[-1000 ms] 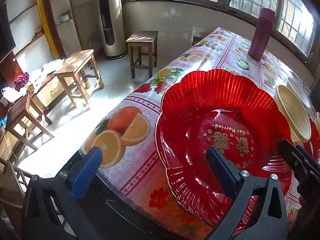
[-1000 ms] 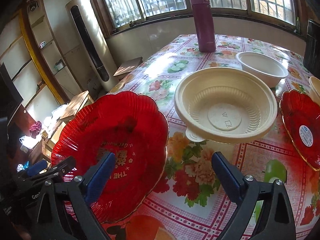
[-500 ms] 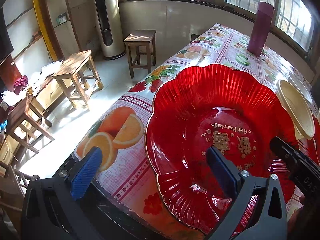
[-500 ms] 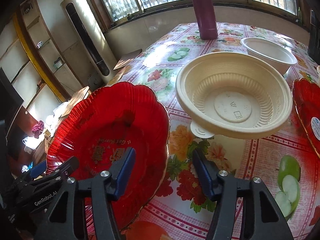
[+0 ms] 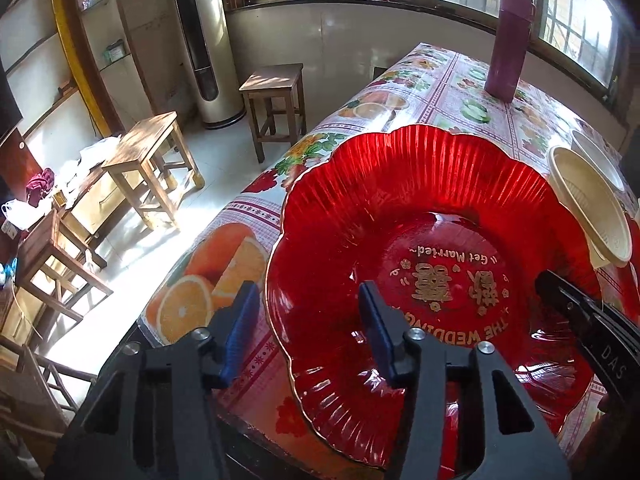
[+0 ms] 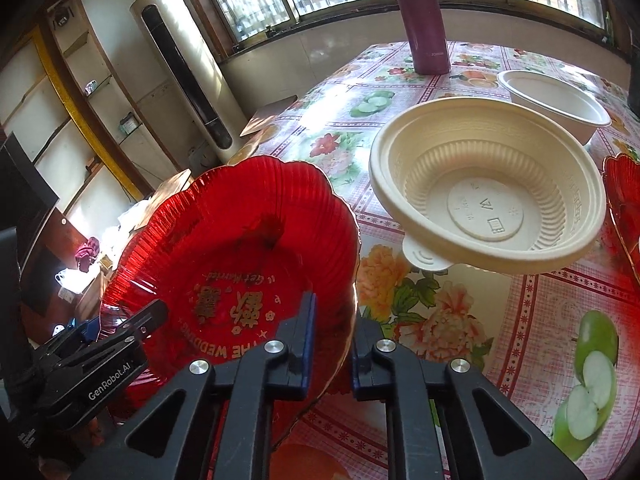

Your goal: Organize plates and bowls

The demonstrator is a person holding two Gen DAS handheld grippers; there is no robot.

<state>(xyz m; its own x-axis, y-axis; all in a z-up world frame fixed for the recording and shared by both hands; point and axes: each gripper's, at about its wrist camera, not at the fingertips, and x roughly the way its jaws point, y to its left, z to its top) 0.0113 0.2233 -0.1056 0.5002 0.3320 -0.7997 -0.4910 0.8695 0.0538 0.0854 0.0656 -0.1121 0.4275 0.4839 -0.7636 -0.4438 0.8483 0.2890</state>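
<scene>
While your right claw (image 6: pixel 332 340) is clenched on the red plate (image 6: pixel 240 216), its two blue-padded fingers stand close together with the plate's gold-edged rim pinched between them, on the side of the plate that faces the cream bowl (image 6: pixel 488 184). From your right wrist view, that side of the plate looks raised off the flowered surface (image 6: pixel 540 320), though how far you cannot tell.

Your left claw (image 5: pixel 307 328) is released. One blue finger (image 5: pixel 240 328) hangs outside the plate, over the orange print on the surface. The other finger (image 5: pixel 374 328) hangs over the plate's ribbed inside, near the gold lettering. The plate's rim runs between the two fingers, with a clear gap on both sides.

The red plate sits at the corner of the surface nearest you. The gold characters and the words "Get Married" in its middle are uncovered.

The cream bowl stands upright just beside the plate, on the side away from your left claw, and its small tab points toward the plate. A white bowl (image 6: pixel 556 100) stands behind the cream one, further from the plate. A second red plate (image 6: pixel 624 200) shows only its edge beyond the cream bowl. A purple flask (image 6: pixel 424 16) stands upright well beyond the plate, near the window end of the surface.

On the floor past the plate's far rim, two wooden stools (image 5: pixel 276 80) (image 5: pixel 148 136) stand near a tall white air conditioner (image 6: pixel 180 60).
</scene>
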